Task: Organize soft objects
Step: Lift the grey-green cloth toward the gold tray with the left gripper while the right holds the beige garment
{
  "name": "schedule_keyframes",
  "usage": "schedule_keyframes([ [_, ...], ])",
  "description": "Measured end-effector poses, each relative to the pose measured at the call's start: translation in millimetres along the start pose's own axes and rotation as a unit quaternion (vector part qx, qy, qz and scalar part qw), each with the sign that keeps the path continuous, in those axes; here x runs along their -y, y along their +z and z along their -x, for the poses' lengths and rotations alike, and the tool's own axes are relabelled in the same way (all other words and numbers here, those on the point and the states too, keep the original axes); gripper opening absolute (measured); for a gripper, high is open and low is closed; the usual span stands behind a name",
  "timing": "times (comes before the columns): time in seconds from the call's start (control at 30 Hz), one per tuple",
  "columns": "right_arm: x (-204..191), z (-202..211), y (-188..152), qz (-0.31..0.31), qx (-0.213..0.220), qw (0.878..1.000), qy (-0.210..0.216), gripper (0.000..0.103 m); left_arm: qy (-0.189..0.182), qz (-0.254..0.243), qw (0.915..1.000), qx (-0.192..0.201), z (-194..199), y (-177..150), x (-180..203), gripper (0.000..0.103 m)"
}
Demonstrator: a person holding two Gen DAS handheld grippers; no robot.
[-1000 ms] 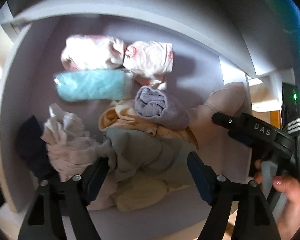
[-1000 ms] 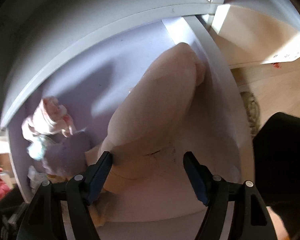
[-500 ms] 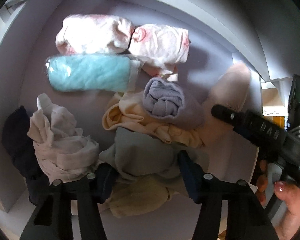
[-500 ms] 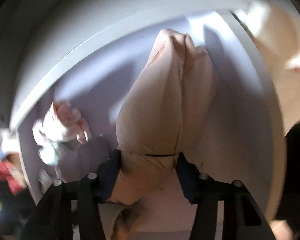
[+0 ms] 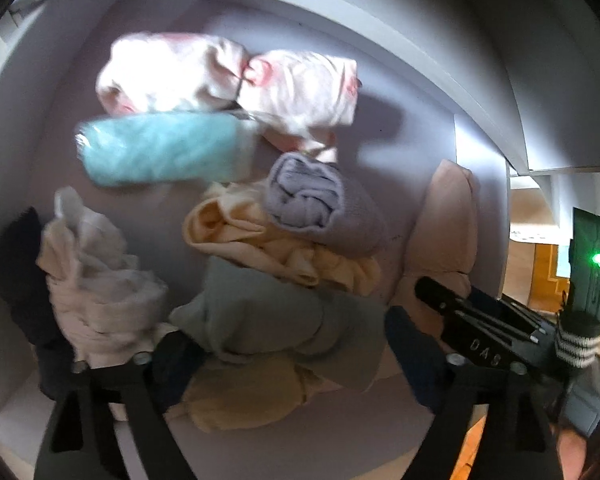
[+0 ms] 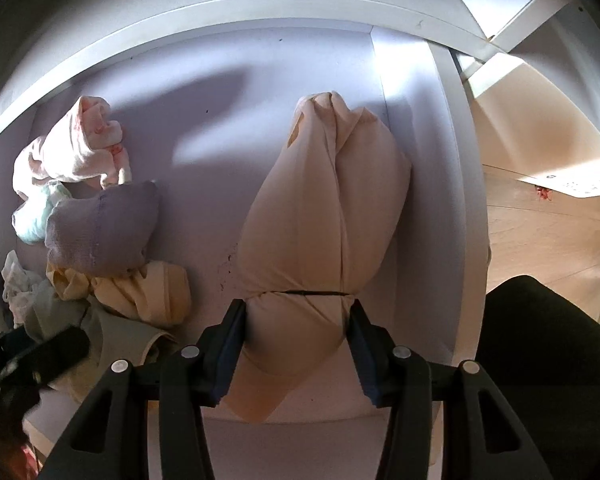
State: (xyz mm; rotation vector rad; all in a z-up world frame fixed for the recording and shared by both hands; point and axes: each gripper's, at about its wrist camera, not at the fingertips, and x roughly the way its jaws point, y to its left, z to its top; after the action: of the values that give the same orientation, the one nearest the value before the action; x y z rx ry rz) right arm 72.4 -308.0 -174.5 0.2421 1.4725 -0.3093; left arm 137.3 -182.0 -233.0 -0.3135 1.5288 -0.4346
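We have the beige rolled bundle (image 6: 320, 216) pinched in the right gripper (image 6: 298, 344), whose pads press both sides of it just below the dark band tied round its waist. The bundle lies lengthways on the shelf floor (image 6: 204, 128), its far end toward 12 o'clock and its flank close to the right side wall (image 6: 432, 184), at about 1 o'clock. In the left wrist view the same bundle (image 5: 444, 232) sits at 3 o'clock of the pile.

Our left gripper (image 5: 288, 356) stands spread wide around the grey-green garment (image 5: 268, 312), its pads not visibly pressing the cloth. Beyond it, at 12 o'clock, lie the yellow garment (image 5: 236, 232) and the lavender roll (image 5: 316, 204); the teal roll (image 5: 160, 152) and the pink-and-white rolls (image 5: 228, 76) sit toward 11 o'clock, the crumpled cream cloth (image 5: 96, 272) at 9.

We judge this to be the placing step: the bundle is being settled along the wall. Next we would release it squarely so it stays put, then close on the loose grey-green piece.
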Motion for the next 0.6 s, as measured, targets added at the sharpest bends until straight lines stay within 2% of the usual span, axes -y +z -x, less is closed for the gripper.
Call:
schedule_keyframes([
  [0.07,-9,3,9,0.001,0.003,1.0,-0.001,0.05,0.001,0.01,0.9999,-0.007,-9,2,2,0.088],
  [0.13,-20,7,4,0.003,0.006,1.0,0.0,0.05,-0.001,0.022,0.9997,-0.013,-18,-1,0,0.075],
  [0.17,-19,8,3,0.001,0.007,1.0,0.003,0.05,0.003,0.025,0.9995,-0.018,-22,0,-2,0.061],
  [0.2,-17,8,3,-0.004,0.007,1.0,0.008,0.051,-0.002,0.025,0.9994,-0.022,-23,0,-4,0.059],
  [0.37,-6,9,2,-0.023,0.003,0.999,0.022,0.052,-0.014,0.006,0.9999,0.001,-6,1,-5,0.053],
  [0.43,-7,5,-11,-0.022,0.003,1.0,0.021,0.052,-0.017,0.001,0.9998,0.011,5,1,-6,0.053],
  [0.6,-4,6,-15,-0.029,0.001,0.999,0.027,0.052,-0.004,-0.028,0.9983,0.052,35,-6,-3,0.052],
])
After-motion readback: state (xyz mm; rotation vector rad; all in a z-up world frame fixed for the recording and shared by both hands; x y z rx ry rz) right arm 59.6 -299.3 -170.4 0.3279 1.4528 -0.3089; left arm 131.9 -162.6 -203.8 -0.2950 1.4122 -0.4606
